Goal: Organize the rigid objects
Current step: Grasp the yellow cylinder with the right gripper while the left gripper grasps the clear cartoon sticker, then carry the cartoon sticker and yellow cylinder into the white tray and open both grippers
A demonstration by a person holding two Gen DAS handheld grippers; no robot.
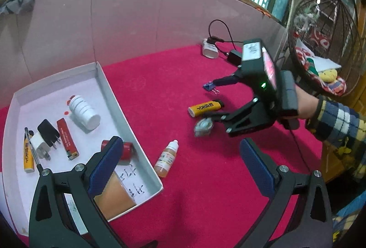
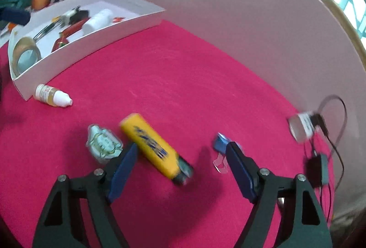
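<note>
Yellow lighter [image 2: 155,147] at lower centre of the right wrist view, lying on the red cloth [image 2: 183,78] between your spread right gripper [image 2: 180,162] fingers.

A clear packet [image 2: 103,144] lies just left of the lighter, a blue binder clip [image 2: 220,144] to its right behind the right finger. A dropper bottle [image 2: 53,95] lies beside the white box [image 2: 96,41] at upper left. Your left gripper [image 1: 179,157] is spread wide, empty, low in its view.
</note>
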